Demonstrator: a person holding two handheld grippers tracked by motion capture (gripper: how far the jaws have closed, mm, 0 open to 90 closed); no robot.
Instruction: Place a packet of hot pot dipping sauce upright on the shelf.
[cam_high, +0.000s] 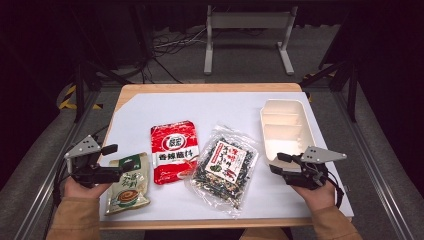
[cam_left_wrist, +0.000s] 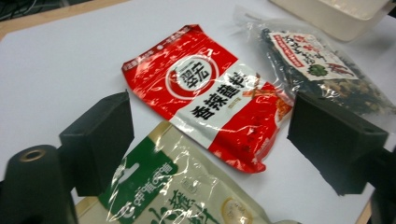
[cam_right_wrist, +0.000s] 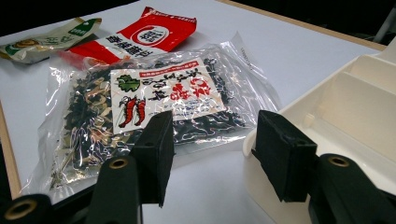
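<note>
Overhead: left tongs (cam_high: 117, 156) parted and holding nothing, hovering over the top of the green-and-cream snack pouch (cam_high: 128, 184) at the white surface's (cam_high: 150, 107) near left edge; right tongs (cam_high: 279, 163) likewise parted and empty, just beside the cream compartment box's (cam_high: 286, 127) near end. Between them, flat on the surface: red sauce pouch (cam_high: 174, 151), then clear seaweed bag (cam_high: 223, 167). Closer, from the left gripper view: pouch (cam_left_wrist: 177, 191) below the gap, glare across its film. From the right gripper view: box wall (cam_right_wrist: 355, 107) touching neither jaw, seaweed bag (cam_right_wrist: 154, 100) ahead with chilli artwork on its label.
</note>
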